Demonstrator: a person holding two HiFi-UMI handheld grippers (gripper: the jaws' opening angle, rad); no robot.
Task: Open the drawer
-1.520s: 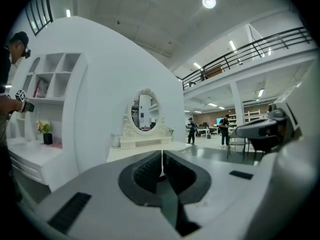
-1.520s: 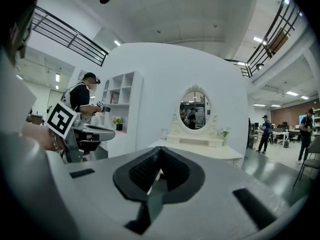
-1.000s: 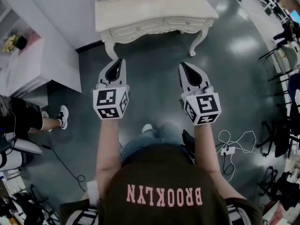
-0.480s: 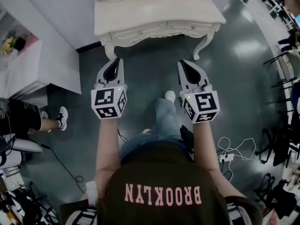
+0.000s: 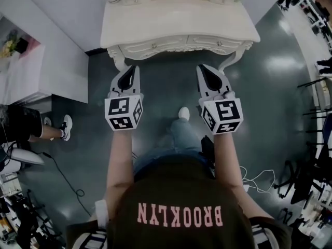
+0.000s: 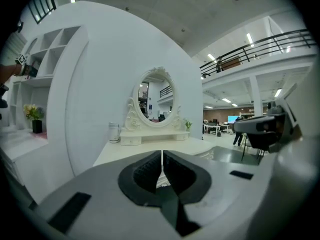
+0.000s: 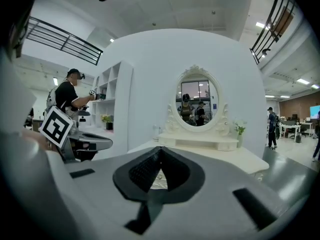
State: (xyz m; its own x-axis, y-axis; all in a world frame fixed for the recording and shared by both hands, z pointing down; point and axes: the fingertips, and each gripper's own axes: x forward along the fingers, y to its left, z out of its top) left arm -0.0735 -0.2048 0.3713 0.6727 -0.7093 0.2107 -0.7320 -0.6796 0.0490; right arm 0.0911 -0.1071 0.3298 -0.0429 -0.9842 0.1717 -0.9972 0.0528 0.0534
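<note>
We have stepped closer; the dressing table (image 5: pixel 176 22) drawers (image 5: pixel 153 46) now lie just ahead of left claw (image 5: pixel 133 69) and right claw (image 5: pixel 201 68), both pressed together, knobs unreached

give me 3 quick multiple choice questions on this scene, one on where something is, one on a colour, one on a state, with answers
1. Where is the table relative to the left tongs and the right tongs?
A. ahead of both
B. behind the person
C. between them

2. What colour is the table?
A. black
B. white
C. red

3. How do the left tongs stand?
A. wide open
B. shut on a knob
C. shut, empty

Answers:
1 A: in the head view the table lies beyond both tips.
2 B: its top is white in every view.
3 C: the left gripper view shows the pads together with nothing between them.
</note>
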